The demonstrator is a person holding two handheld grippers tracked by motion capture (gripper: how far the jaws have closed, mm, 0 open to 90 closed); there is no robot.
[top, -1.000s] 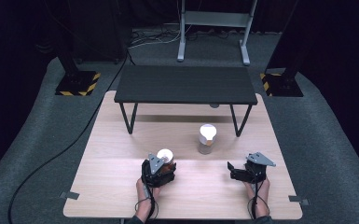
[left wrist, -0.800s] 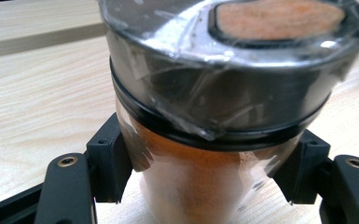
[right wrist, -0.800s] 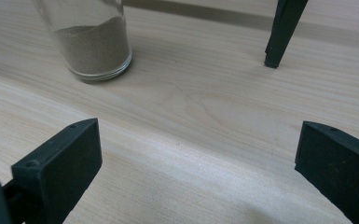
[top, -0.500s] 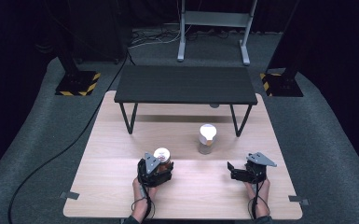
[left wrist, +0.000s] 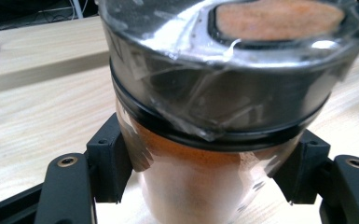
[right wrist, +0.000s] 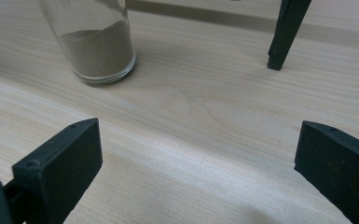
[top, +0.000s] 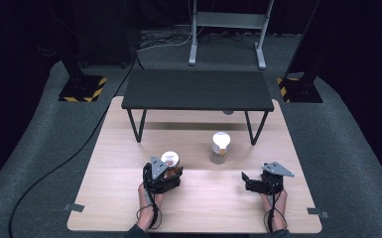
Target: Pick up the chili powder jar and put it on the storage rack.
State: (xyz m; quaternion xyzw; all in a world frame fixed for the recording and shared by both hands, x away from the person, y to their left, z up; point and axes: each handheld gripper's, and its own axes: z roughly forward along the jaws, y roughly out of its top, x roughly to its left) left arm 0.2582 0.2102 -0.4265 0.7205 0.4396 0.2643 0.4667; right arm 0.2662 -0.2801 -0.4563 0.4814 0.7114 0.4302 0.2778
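We find the left gripper [top: 167, 171] closed on the spice jar [top: 171, 160], its pads pressed to the glass body just below the black collar of the lid, as the left gripper view shows [left wrist: 200, 186]. The jar sits upright in the grip, in front of the black shelf [top: 197, 89] on the person's side, left of a second jar [top: 220, 147] holding pale powder. Whether its base is clear of the table [top: 104, 198] we cannot tell, as the view is tight. The right gripper [top: 250, 179] rests near the table edge, right of the second jar, jaws wide apart and holding nothing [right wrist: 186, 172]. We judge the held jar rigid, smooth, breakable and moderately light; film wrap over the lid looks slippery, so the bare glass waist is the sound place to hold
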